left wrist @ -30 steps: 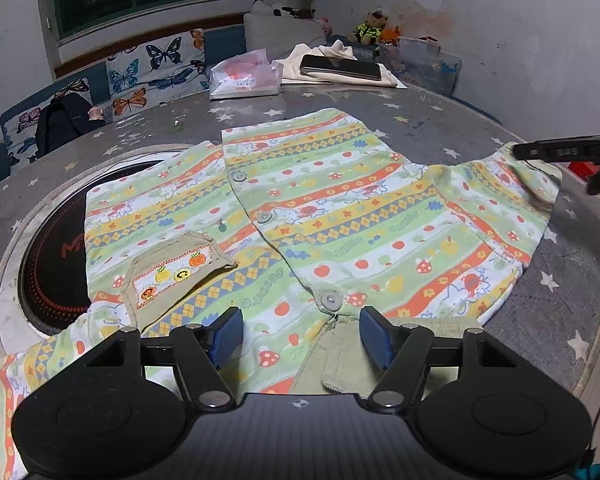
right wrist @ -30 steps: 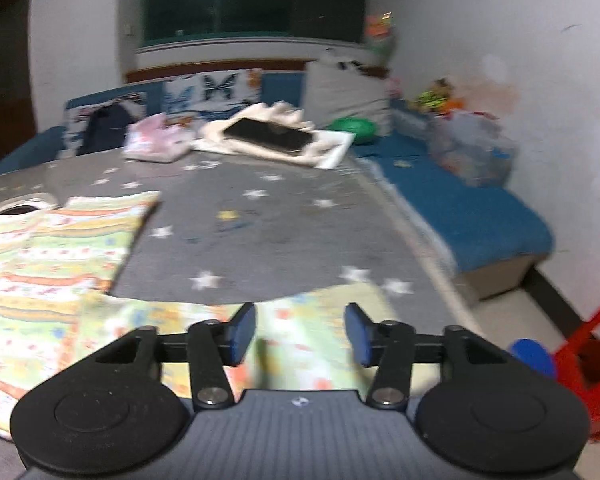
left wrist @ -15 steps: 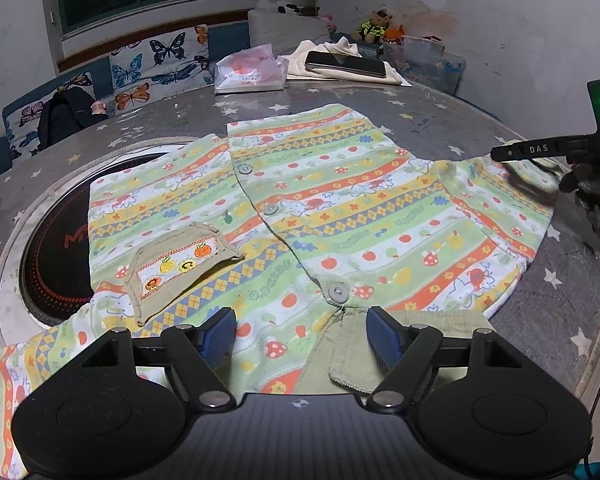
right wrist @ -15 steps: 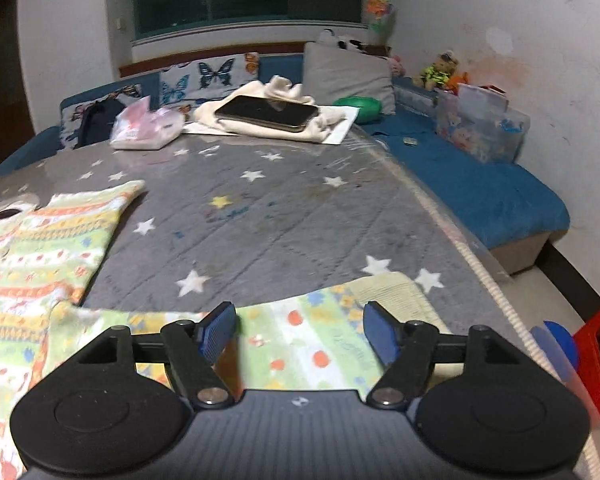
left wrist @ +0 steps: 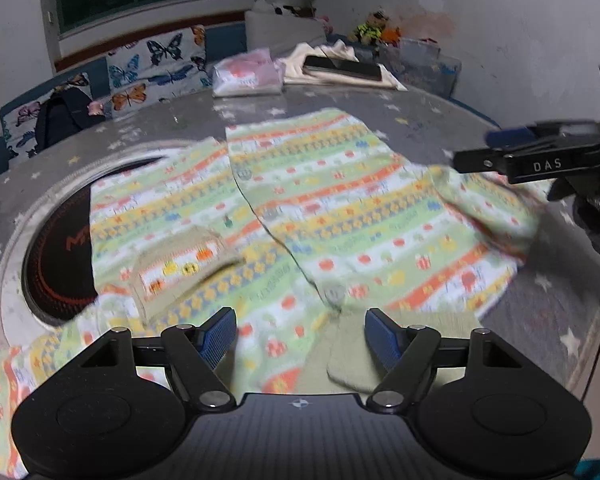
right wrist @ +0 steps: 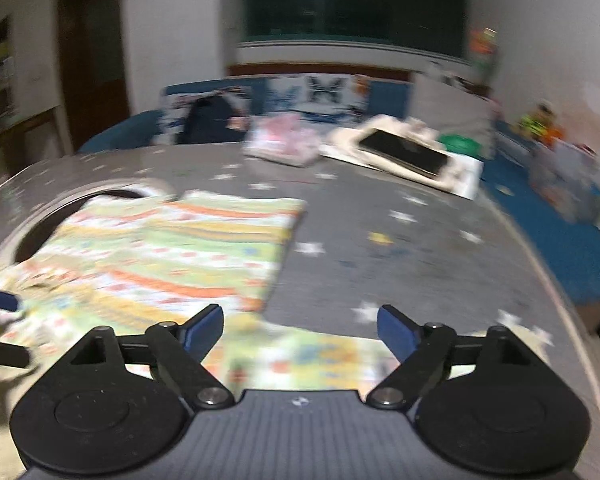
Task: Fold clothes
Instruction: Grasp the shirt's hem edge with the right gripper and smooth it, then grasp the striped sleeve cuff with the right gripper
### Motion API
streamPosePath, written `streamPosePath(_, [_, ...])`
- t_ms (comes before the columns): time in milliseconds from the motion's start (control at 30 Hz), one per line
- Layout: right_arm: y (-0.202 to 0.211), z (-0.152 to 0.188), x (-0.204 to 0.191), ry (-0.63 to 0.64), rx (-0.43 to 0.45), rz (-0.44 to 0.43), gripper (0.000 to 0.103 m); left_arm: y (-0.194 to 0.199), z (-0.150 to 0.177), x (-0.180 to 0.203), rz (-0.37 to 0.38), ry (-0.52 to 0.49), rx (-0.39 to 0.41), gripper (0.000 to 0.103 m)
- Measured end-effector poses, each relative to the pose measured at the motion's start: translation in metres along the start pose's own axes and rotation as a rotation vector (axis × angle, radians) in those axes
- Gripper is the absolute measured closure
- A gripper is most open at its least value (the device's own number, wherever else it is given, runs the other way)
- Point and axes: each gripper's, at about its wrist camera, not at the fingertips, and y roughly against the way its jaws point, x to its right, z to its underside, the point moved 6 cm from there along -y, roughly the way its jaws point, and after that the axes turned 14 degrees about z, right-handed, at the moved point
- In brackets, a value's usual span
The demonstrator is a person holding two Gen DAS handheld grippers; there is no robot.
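1. A striped child's shirt lies spread front-up on a round grey table, just ahead of the left gripper, whose jaws stand wide apart and hold nothing.
2. The right gripper is also spread wide and empty; one sleeve lies beneath its fingers.
3. Compared with a second ago, the right gripper has swung left, toward the shirt body. Both views are now blurred by motion.
4. This likely means the hands are positioning for a sleeve fold; neither yet grips cloth.
5. Ahead of the right gripper the table is bare; its curved edge runs close on the right.
6. Far ahead sit a pink bag and a dark tablet.
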Motion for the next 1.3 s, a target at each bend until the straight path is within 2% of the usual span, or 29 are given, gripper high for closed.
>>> streamPosePath(233, [0.015,0.014,-0.068,0.175,0.013,-0.109,0.011,0.009,0.015,0.009,0.027,-0.012,0.008,0.038])
streamPosePath(400, [0.019,0.033,-0.094,0.287,-0.004,-0.129,0.011,0.012,0.022,0.017,0.065,-0.032,0.016,0.039])
streamPosePath(500, [0.023,0.036,-0.098,0.31,0.008,-0.119,0.011,0.012,0.024,0.017,0.082,-0.031,0.019,0.039])
streamPosePath(633, [0.035,0.032,-0.099,0.3,0.037,-0.13,0.011,0.016,0.022,0.017,0.098,-0.037,0.019,0.039])
streamPosePath(733, [0.034,0.039,-0.102,0.319,0.02,-0.137,0.011,0.018,0.021,0.02,0.108,-0.053,0.018,0.039])
streamPosePath(833, [0.034,0.044,-0.098,0.286,0.008,-0.14,0.011,0.021,0.02,0.019,0.105,-0.054,0.02,0.039])
streamPosePath(1033, [0.042,0.039,-0.074,0.183,0.021,-0.106,0.011,0.026,0.004,0.019,0.096,-0.05,0.058,0.039])
streamPosePath(1100, [0.041,0.043,-0.065,0.142,0.001,-0.105,0.013,0.025,-0.003,0.022,0.1,-0.056,0.07,0.039])
streamPosePath(1200, [0.04,0.047,-0.047,0.097,-0.013,-0.071,0.018,0.017,-0.009,0.029,0.106,-0.06,0.061,0.039])
streamPosePath(1300, [0.039,0.051,-0.028,0.052,-0.025,-0.036,0.019,0.008,-0.014,0.035,0.112,-0.064,0.051,0.039])
